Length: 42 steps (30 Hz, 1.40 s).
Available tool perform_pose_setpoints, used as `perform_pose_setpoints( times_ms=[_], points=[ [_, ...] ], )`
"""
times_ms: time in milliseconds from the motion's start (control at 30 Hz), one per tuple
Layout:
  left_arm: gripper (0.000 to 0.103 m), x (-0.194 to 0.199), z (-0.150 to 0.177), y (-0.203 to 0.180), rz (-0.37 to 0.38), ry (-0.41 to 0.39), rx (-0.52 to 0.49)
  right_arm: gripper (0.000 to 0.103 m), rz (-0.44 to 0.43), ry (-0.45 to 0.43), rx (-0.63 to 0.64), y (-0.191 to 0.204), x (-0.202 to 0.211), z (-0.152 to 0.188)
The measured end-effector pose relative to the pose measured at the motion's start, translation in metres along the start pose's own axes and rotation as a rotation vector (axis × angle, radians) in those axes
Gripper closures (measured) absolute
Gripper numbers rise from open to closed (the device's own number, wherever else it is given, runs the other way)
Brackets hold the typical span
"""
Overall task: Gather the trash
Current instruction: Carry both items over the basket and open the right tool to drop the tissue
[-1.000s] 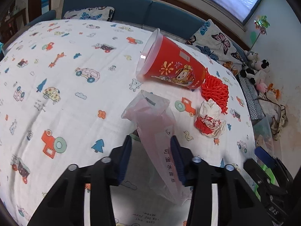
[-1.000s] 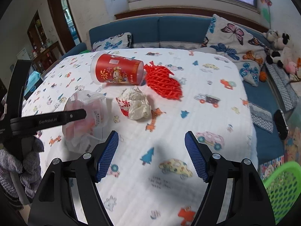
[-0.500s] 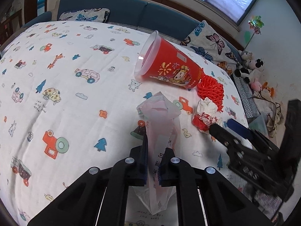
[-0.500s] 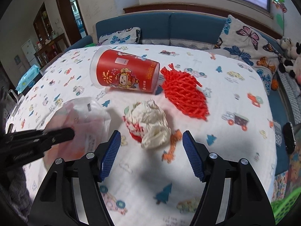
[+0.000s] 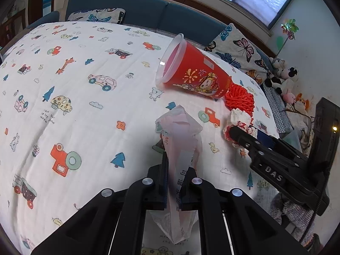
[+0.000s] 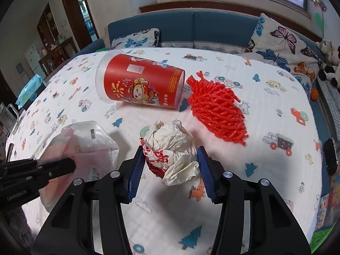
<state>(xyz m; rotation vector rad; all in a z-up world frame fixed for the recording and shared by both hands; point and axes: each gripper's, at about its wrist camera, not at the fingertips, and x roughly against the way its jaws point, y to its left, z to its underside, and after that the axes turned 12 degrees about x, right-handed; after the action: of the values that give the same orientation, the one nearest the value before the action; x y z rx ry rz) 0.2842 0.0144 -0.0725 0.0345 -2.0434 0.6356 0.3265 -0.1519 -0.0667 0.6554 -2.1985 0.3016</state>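
Observation:
My left gripper point(image 5: 174, 170) is shut on a thin pinkish plastic bag point(image 5: 180, 136), whose mouth stands open above the bed; the bag also shows in the right wrist view point(image 6: 85, 146). My right gripper point(image 6: 171, 159) is open, its blue pads on either side of a crumpled white-and-red paper wad point(image 6: 172, 148) lying on the sheet. That wad also shows in the left wrist view point(image 5: 238, 121), partly behind the right gripper. A red cup point(image 6: 138, 85) lies on its side beyond it. A red foam net point(image 6: 216, 108) lies to its right.
All lies on a white sheet printed with cars and trees point(image 5: 85, 106). A blue sofa back point(image 6: 191, 27) with butterfly pillows point(image 6: 282, 40) runs behind. Plush toys point(image 5: 282, 78) sit at the right. A green basket point(image 6: 323, 240) shows at the lower right.
My right gripper has moved forward and down until its open fingers straddle the paper wad. My left gripper stays shut on the bag, which it closed on a second ago.

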Motion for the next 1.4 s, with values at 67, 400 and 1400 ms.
perform_pose_setpoints(
  times_ms=[67, 400, 1400],
  points=[
    [0.097, 0.003, 0.002, -0.001, 0.003, -0.002, -0.006, 0.053, 0.0, -0.009, -0.002, 0.0, 0.008, 0.003],
    [0.098, 0.024, 0.023, -0.022, 0.048, -0.004, -0.056, 0.053, 0.038, -0.038, -0.018, 0.003, 0.068, 0.035],
    [0.098, 0.056, 0.128, -0.164, 0.235, 0.088, -0.337, 0.053, 0.263, -0.061, -0.239, -0.05, 0.223, 0.171]
  ],
)
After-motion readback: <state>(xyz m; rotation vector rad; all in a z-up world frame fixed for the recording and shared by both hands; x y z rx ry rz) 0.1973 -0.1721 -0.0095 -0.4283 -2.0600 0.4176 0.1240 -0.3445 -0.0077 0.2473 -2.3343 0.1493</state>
